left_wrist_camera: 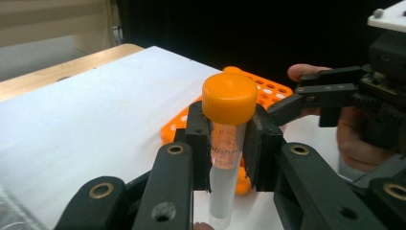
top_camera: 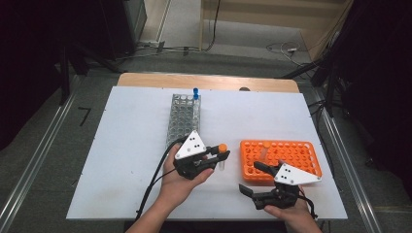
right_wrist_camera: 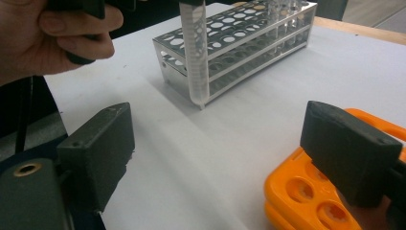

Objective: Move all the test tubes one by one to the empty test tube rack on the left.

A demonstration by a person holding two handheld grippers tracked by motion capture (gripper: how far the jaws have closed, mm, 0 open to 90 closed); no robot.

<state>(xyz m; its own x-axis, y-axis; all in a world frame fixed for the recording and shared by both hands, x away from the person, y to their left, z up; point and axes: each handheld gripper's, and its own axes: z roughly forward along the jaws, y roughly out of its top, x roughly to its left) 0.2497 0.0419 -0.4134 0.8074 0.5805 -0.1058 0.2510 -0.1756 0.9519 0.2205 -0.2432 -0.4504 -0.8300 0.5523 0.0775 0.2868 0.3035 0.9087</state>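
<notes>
My left gripper (top_camera: 214, 158) is shut on a clear tube with an orange cap (top_camera: 222, 148), held upright just above the white mat. In the left gripper view the pads clamp the tube (left_wrist_camera: 225, 177) just below its cap (left_wrist_camera: 230, 98). My right gripper (top_camera: 251, 178) stands open with nothing between its jaws, close to the near left corner of the orange rack (top_camera: 282, 155). In the right gripper view its fingertips (right_wrist_camera: 100, 148) are wide apart, and the held tube (right_wrist_camera: 196, 52) hangs ahead in front of the clear rack (right_wrist_camera: 239, 43).
A clear plastic rack (top_camera: 183, 116) lies lengthwise at mid-table, with a blue-capped tube (top_camera: 196, 92) standing at its far end. A white mat (top_camera: 126, 145) covers the wooden table. The orange rack (right_wrist_camera: 306, 196) holds a tube or two among open holes.
</notes>
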